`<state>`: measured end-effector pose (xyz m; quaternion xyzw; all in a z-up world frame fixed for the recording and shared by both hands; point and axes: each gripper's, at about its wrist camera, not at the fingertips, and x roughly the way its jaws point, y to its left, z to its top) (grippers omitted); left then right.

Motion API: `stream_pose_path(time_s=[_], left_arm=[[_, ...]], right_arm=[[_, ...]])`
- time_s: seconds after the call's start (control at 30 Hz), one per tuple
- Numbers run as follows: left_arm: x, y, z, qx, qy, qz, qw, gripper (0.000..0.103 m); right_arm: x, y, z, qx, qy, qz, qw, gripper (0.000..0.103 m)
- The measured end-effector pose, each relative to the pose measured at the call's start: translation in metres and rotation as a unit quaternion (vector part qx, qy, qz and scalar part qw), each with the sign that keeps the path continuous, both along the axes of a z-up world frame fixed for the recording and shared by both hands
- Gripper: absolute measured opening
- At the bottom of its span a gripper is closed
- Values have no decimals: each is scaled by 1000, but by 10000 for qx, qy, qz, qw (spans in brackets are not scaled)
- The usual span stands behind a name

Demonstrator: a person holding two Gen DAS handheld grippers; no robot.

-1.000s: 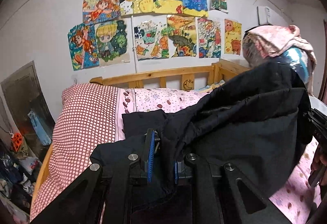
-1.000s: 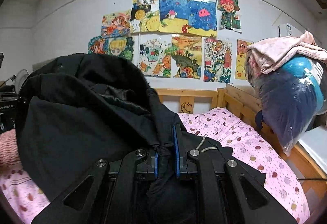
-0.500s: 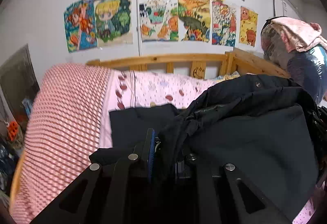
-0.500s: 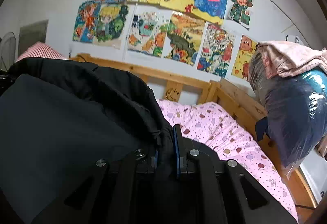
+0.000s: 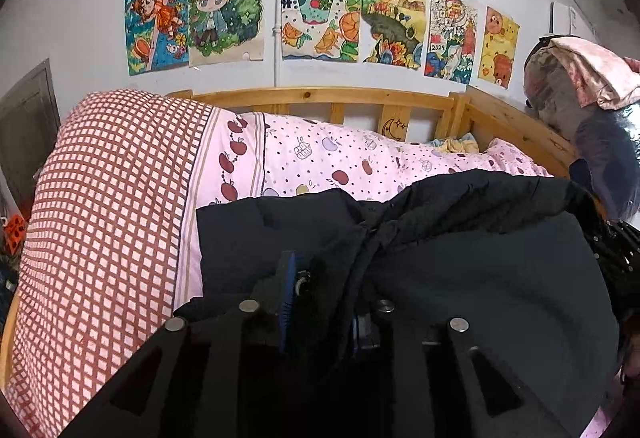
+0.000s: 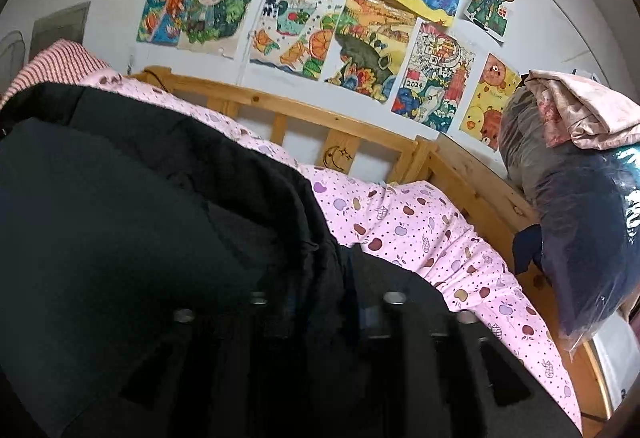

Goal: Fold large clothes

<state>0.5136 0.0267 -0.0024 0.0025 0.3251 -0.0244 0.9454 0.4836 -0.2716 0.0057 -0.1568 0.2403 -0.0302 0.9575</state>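
- Left wrist view: the left gripper is closed down on a bunched fold of the black jacket; the blue pad of its left finger shows, and the cloth covers most of the other finger.
- From that pinch the jacket spreads away to the right as a broad smooth panel, with a thick rolled edge running across its top.
- A flatter part of the jacket lies on the bed just ahead of the left gripper, against the pink apple-print sheet.
- A red-and-white checked quilt is heaped on the left of the bed, touching the jacket's left edge.
- Behind the bed stand the wooden headboard and a wall hung with children's drawings.
- At the right a plastic-wrapped bundle rests at the bed rail, with a pink cloth on top.
- Right wrist view: the right gripper is blurred and dark, its fingers drawn close with jacket cloth between them.
- The jacket fills the left and lower part of this view and hides most of the bed on that side.
- The pink sheet is bare to the right, up to the wooden side rail and the bundle.
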Motion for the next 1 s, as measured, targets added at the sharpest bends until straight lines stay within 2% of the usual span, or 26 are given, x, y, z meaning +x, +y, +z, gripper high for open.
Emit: stream_pose_path(time_s=[0.03,0.07,0.13,0.17,0.2,0.27,0.37,0.47,0.57,0.67,0.8,0.9,1.0], left_arm=[[-3,-1,2,26,-19,24,10000,25],[-6,-1,4,63,-39,66,10000,32],[-15,0,9,83,-152,120,9998,55],[-22,1,14,90,-272,163,9995,76],[-29,2,18,96,-388,231,9989,88],[-44,5,25,49,-553,271,9981,89],[-59,5,27,-18,-507,159,9986,89],[-74,-3,22,-31,-477,-117,9988,89],[-84,-18,14,-23,-474,-506,9976,89],[-87,-41,3,177,-417,-989,9941,89],[-80,-69,-8,816,-541,-1219,9877,91],[-63,-74,-8,772,-552,-1121,9892,96],[-36,-70,-10,590,-389,-903,9934,101]], right_arm=[[-5,-2,3,57,-46,5,10000,55],[-12,-5,7,170,-109,20,9998,67],[-23,-12,13,371,-190,80,9991,73],[-30,-15,17,424,-214,116,9988,73],[-36,-19,19,435,-233,127,9987,73],[-51,-24,24,461,-288,140,9984,79],[-81,-36,30,736,-353,281,9963,89],[-105,-44,31,982,-417,524,9929,93],[-112,-44,20,1055,-212,761,9913,95],[-104,-38,1,994,157,928,9906,95],[-79,-34,-18,1103,485,1038,9873,95],[-54,-42,-25,1594,749,971,9796,96],[-22,-47,-32,1772,967,633,9774,98]])
